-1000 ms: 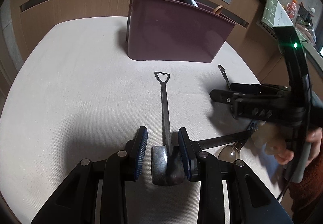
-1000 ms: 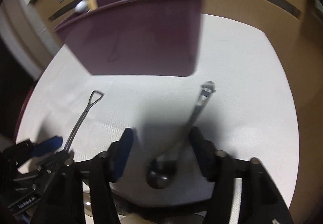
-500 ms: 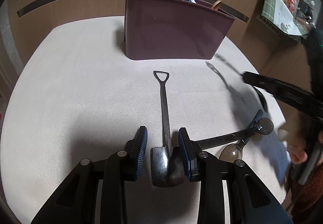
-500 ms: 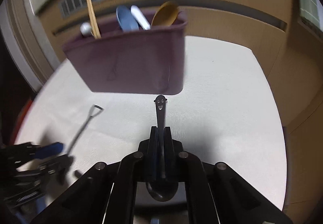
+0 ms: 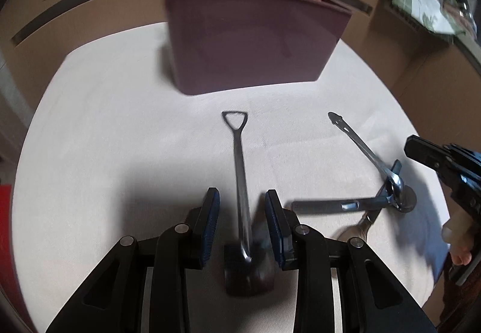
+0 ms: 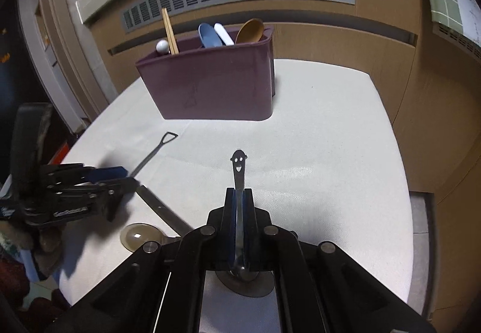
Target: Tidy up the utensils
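Right gripper (image 6: 239,203) jaws clamp the spoon (image 6: 238,170): carry it handle-up to the holder (image 6: 210,86); left gripper (image 5: 242,212) jaws wide around the shovel (image 5: 240,182), close squarely on its shaft

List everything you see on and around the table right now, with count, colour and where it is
Utensil caddy: one, maroon, far side of table.
Chopsticks: a pair, wooden, caddy's left compartment.
Wooden spoon: one, tan, caddy's right end.
Shovel-handled spoon: one, metal, lying between the open left gripper's fingers.
Smiley-handled spoon: one, metal, clamped in right gripper.
Table: one, cream.
Left gripper: black, blue pads.
Right gripper: black.
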A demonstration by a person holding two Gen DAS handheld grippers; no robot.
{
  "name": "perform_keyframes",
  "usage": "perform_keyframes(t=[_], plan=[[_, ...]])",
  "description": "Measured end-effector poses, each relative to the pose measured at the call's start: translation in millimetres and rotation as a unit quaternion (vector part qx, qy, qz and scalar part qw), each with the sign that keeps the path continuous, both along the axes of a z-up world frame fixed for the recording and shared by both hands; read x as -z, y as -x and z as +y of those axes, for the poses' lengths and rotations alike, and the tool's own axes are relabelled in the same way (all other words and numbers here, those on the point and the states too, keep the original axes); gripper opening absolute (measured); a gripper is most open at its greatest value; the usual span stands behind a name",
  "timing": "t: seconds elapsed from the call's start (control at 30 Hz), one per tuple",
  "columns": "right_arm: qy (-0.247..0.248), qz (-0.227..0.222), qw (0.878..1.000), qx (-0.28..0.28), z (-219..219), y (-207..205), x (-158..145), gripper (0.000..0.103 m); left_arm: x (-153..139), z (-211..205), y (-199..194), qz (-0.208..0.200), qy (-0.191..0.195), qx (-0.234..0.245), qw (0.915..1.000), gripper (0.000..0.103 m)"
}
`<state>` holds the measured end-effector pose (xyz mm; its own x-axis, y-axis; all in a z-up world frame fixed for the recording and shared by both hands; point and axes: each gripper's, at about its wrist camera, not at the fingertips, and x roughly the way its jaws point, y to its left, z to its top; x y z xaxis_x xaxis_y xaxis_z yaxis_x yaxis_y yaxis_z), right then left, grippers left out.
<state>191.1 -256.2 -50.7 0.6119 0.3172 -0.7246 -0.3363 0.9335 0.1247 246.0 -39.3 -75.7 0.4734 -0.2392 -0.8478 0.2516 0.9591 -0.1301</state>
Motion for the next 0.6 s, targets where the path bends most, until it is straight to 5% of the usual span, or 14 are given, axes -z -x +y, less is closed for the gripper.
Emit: perform_keyframes(t=[0.07,0.2,0.33,0.4,0.6], plan=[[0.013,0.008,1.0,0.002,3,-1,1,0.003,-1,-7,-15,0.009,-0.022,0.014,0.9996,0.012],[0.002,0.031,1.0,0.003,-1,-4,8,0.006,-7,-14,-25,0.002,-0.045,0.023,0.9987,0.006],[-0.008,0.023,1.0,0.0,-11,3,3,0.006,-47,9,0,-0.059,0.044,-0.008,0.9972,0.005],[-0.006,0.018,1.0,-0.01,-15,7,0,0.007,-71,25,21,-0.106,0.096,-0.034,0.9891,0.003],[0.035,0.023,0.998,-0.055,4,11,2,0.01,-93,46,45,-0.165,0.134,-0.068,0.9748,0.002]])
